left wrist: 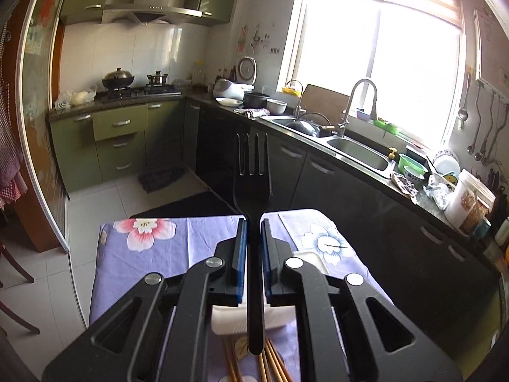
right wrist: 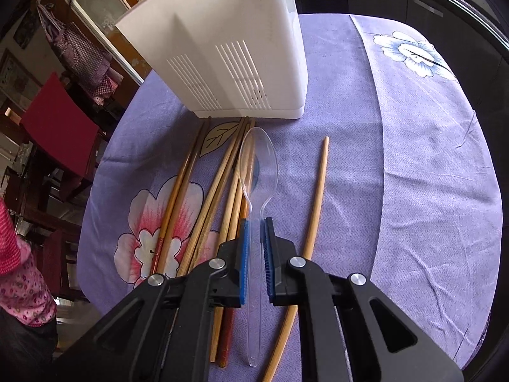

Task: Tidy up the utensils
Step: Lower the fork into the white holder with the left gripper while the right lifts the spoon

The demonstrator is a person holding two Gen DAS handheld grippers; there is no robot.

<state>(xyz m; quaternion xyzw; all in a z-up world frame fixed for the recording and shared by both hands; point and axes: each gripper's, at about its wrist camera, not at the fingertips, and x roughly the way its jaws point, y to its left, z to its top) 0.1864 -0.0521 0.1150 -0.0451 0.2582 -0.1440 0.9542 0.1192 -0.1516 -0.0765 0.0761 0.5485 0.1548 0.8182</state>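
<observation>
My left gripper (left wrist: 253, 222) is shut on a black plastic fork (left wrist: 252, 175), held up high above the table with its tines pointing away. Below it I see the top of the white utensil holder (left wrist: 229, 320) and some wooden chopsticks (left wrist: 273, 366). My right gripper (right wrist: 255, 222) is shut on a clear plastic spoon (right wrist: 258, 162), its bowl pointing at the white utensil holder (right wrist: 229, 47). Several wooden chopsticks (right wrist: 206, 197) lie on the purple floral tablecloth (right wrist: 413, 175) under and left of the spoon. One lone chopstick (right wrist: 313, 203) lies to the right.
The kitchen counter with a sink (left wrist: 359, 152), bowls and containers runs along the right of the left wrist view. A red chair (right wrist: 60, 127) stands off the table's left edge. The table's far edge (left wrist: 203, 218) lies just beyond the left gripper.
</observation>
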